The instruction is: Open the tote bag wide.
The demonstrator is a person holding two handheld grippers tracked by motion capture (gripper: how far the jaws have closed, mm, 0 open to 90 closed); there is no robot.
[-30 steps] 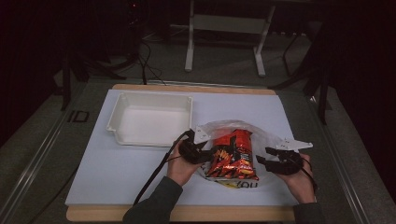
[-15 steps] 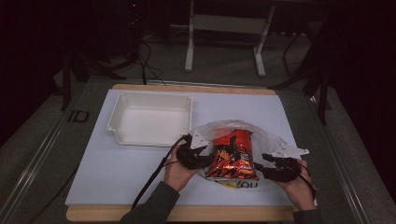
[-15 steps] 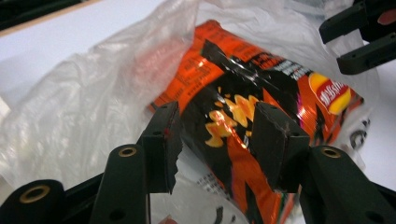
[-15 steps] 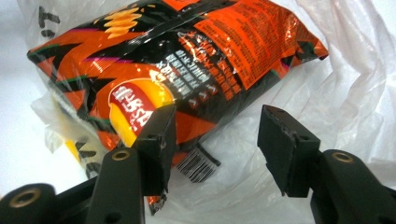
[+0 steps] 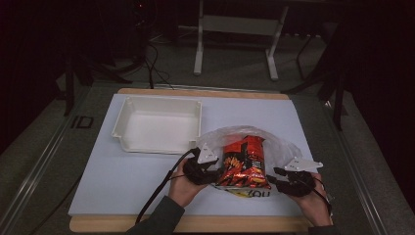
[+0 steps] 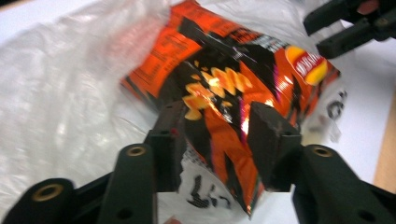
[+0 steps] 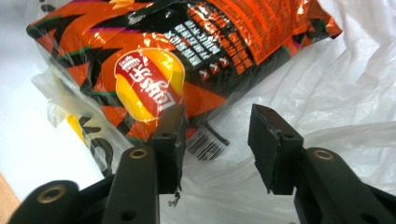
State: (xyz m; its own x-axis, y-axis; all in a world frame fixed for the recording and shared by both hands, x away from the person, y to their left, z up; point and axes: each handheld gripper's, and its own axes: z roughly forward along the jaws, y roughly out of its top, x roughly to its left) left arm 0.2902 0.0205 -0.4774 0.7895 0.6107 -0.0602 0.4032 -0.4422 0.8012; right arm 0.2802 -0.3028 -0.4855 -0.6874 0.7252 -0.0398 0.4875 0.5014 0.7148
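The chip bag [image 5: 243, 164] lies on a clear plastic bag [image 5: 279, 147] at lower centre. The left gripper [image 5: 208, 169] and right gripper [image 5: 280, 177] flank it, jaws closing, not yet clamped. White mat [image 5: 122, 171], white tray [image 5: 159, 125] upper left (dark room behind).

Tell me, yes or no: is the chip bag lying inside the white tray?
No, the chip bag lies on a clear plastic bag on the mat, beside the tray, which holds nothing.
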